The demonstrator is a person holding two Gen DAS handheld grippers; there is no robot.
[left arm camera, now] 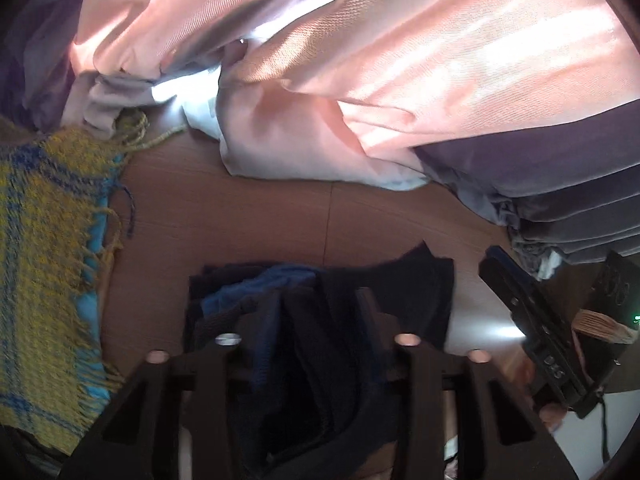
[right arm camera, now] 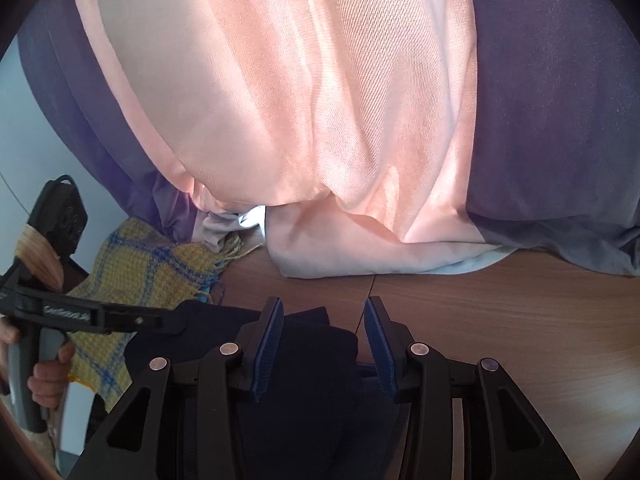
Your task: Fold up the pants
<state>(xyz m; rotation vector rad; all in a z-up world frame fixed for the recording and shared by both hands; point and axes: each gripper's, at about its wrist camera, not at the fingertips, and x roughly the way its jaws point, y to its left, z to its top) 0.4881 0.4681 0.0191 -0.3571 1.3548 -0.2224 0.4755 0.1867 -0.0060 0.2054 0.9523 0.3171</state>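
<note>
The dark pants (right arm camera: pixel 304 360) lie soft and floppy on the near part of the wooden counter (right arm camera: pixel 500 312), the left claw (left arm camera: pixel 308 320) pinching a bunched edge while the right claw (right arm camera: pixel 324 344) stands open over them, so holding the edges works best.

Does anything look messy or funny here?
Yes. The dark pants are bunched in a crumpled heap on the wooden table, not flat, and the pink curtain spills onto the tabletop.
</note>
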